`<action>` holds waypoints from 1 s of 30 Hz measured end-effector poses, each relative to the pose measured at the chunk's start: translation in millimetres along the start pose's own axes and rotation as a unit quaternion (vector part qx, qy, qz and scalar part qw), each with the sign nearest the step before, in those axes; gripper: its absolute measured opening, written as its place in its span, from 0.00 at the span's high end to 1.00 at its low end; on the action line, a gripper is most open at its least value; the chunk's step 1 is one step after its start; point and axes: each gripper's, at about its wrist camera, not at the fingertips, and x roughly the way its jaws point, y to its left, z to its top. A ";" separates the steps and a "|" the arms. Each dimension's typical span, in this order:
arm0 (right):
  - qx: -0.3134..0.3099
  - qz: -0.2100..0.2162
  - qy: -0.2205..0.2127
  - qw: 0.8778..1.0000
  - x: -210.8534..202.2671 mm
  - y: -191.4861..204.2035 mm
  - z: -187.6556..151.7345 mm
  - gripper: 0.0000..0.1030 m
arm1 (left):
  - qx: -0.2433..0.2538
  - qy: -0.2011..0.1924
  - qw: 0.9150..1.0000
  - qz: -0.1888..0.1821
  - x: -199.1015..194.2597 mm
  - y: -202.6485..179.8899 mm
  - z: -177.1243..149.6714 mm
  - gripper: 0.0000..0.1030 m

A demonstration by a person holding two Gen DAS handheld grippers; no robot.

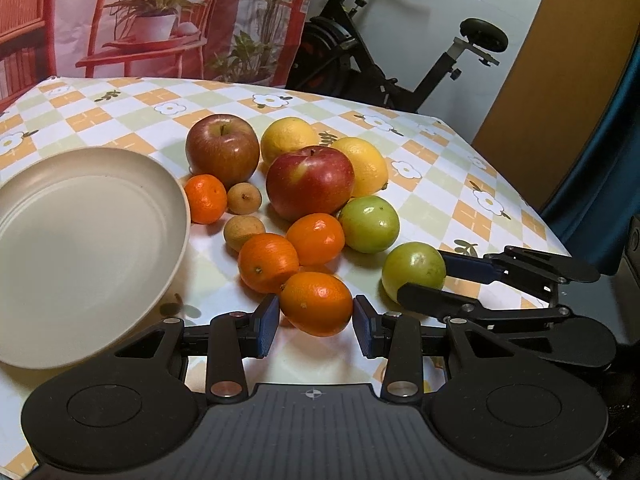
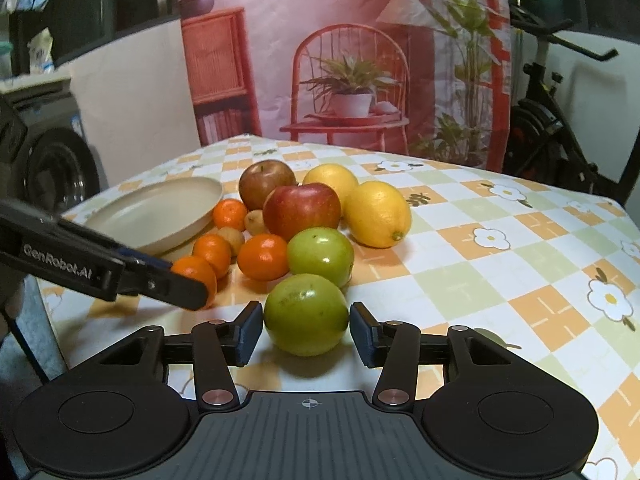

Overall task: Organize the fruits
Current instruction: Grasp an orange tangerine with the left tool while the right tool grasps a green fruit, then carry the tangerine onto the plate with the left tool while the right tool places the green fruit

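Note:
A pile of fruit lies on the checked tablecloth: two red apples [image 1: 310, 182], two lemons [image 1: 366, 166], two green fruits, several mandarins and two small brown fruits [image 1: 244, 198]. My left gripper [image 1: 316, 322] is open, its pads on either side of the nearest mandarin [image 1: 316, 302] without squeezing it. My right gripper [image 2: 306, 330] is open around the nearest green fruit [image 2: 306, 314], with small gaps at both pads. The right gripper also shows in the left wrist view [image 1: 456, 276], around that green fruit [image 1: 414, 270]. A beige plate [image 1: 80, 248] sits empty at left.
An exercise bike [image 1: 400, 60] stands beyond the table's far edge. A printed backdrop [image 2: 352, 60] hangs behind the table. The table's right edge [image 1: 532, 208] drops off near a blue curtain. Bare cloth lies right of the fruit [image 2: 520, 272].

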 end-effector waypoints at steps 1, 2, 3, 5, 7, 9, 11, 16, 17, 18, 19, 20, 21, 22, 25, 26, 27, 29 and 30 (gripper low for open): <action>-0.002 0.000 -0.001 1.000 -0.3 0.4 0.1 0.57 | 0.001 -0.001 1.000 0.000 -0.5 0.0 0.2 0.59; -0.001 0.001 -0.001 1.000 -0.5 0.6 0.0 0.57 | 0.002 -0.003 1.000 0.001 -1.1 0.2 0.2 0.59; 0.002 0.003 -0.001 1.000 -0.7 -0.6 0.2 0.57 | 0.003 -0.004 1.000 0.001 -1.6 -0.2 0.4 0.59; 0.009 0.006 -0.001 1.000 -1.3 -2.7 -0.1 0.58 | 0.006 -0.007 1.000 0.002 -2.9 -0.4 0.7 0.59; 0.011 0.007 -0.001 1.000 -1.6 -3.6 0.1 0.58 | 0.010 -0.011 1.000 0.004 -4.8 -0.8 1.3 0.59; 0.014 0.006 -0.002 1.000 -2.3 -4.0 0.0 0.58 | 0.017 -0.016 1.000 0.006 -7.6 -2.0 2.7 0.59; 0.019 0.007 -0.002 1.000 -2.7 -5.4 0.2 0.58 | 0.029 -0.026 0.999 0.012 -12.3 -3.4 5.2 0.59; 0.039 0.006 -0.002 0.999 -3.7 -9.8 2.3 0.58 | 0.037 -0.052 0.998 0.020 -28.2 1.4 14.0 0.59; 0.042 0.007 -0.001 0.999 -3.6 -10.0 3.2 0.58 | 0.035 -0.056 0.998 0.021 -31.5 4.6 15.9 0.59; 0.043 0.008 0.002 0.999 -3.7 -9.8 3.9 0.58 | 0.030 -0.059 0.998 0.023 -34.8 8.6 18.2 0.59; 0.043 0.010 0.004 0.999 -4.1 -9.3 5.5 0.58 | 0.023 -0.062 0.998 0.024 -38.7 14.2 21.1 0.59; 0.044 0.010 0.004 0.999 -4.5 -9.0 7.2 0.58 | 0.017 -0.066 0.997 0.026 -42.6 19.6 23.5 0.59; 0.045 0.011 0.003 0.999 -5.0 -8.3 9.5 0.58 | 0.012 -0.071 0.997 0.030 -47.2 25.4 26.3 0.59; 0.045 0.012 0.003 0.999 -5.7 -7.7 12.1 0.58 | 0.007 -0.075 0.997 0.035 -52.1 32.0 29.6 0.59; 0.038 0.023 -0.001 0.999 -7.5 -2.9 25.0 0.58 | 0.004 -0.090 0.994 0.059 -65.8 50.2 40.2 0.59; 0.035 0.027 -0.003 0.999 -7.0 -0.7 30.8 0.58 | 0.005 -0.095 0.993 0.068 -70.2 56.5 43.9 0.59; 0.030 0.033 -0.004 0.999 -5.6 2.1 38.1 0.58 | 0.007 -0.097 0.992 0.077 -73.7 62.1 47.6 0.59; 0.018 0.045 -0.006 0.999 -0.9 9.3 53.0 0.58 | 0.007 -0.102 0.990 0.093 -80.4 76.7 54.9 0.59; 0.009 0.050 -0.006 0.999 2.3 13.1 60.3 0.58 | 0.006 -0.104 0.990 0.100 -82.4 84.7 57.5 0.59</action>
